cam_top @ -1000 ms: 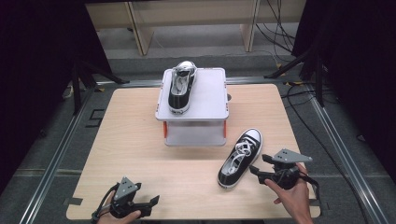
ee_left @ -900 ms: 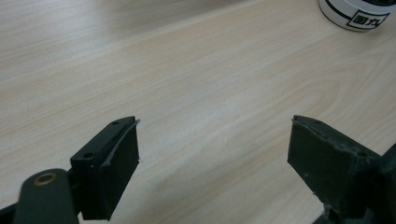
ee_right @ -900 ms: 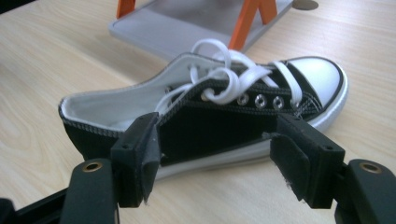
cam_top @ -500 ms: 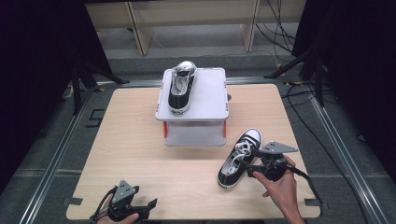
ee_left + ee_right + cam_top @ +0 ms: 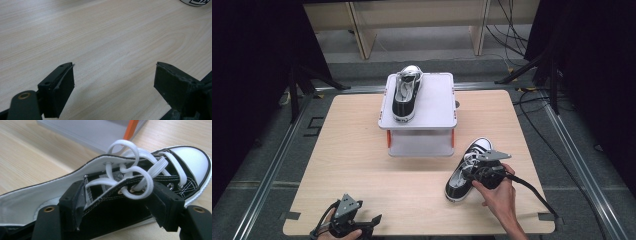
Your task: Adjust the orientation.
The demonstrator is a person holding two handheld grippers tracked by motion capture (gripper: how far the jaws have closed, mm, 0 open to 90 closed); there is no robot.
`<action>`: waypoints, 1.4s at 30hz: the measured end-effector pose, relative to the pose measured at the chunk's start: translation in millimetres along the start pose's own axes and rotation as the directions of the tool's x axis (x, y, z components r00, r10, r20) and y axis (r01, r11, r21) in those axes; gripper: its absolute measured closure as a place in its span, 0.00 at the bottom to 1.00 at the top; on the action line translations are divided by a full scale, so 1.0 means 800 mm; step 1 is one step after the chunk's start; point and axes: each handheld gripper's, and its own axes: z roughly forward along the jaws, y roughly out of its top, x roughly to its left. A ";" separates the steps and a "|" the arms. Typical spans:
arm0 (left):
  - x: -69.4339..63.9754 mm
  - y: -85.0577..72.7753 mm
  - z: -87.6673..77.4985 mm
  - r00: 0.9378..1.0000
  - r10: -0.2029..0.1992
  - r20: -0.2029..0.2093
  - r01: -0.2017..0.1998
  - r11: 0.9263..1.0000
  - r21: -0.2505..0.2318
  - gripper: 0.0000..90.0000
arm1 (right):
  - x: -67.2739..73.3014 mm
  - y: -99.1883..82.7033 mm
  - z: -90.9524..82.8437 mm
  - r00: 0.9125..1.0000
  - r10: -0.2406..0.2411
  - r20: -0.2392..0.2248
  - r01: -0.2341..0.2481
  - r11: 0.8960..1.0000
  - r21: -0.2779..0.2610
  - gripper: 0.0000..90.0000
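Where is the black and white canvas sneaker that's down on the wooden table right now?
In the high view, the black and white canvas sneaker lies on the table's right side, just in front of the grey raised stand, with the right gripper at its laces.

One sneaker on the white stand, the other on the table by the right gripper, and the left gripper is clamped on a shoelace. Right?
Not quite. The left gripper holds nothing: in the left gripper view its jaws stand open over bare table. The rest holds.

The right gripper (image 5: 473, 172) has been brought in over the sneaker (image 5: 468, 167) on the surface, its jaws just narrowed slightly, one inside the collar, one outside
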 end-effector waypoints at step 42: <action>0.001 -0.001 0.002 1.000 0.023 -0.003 -0.023 0.999 0.022 0.18 | -0.044 -0.010 -0.023 1.000 -0.022 -0.014 0.022 0.998 0.066 0.72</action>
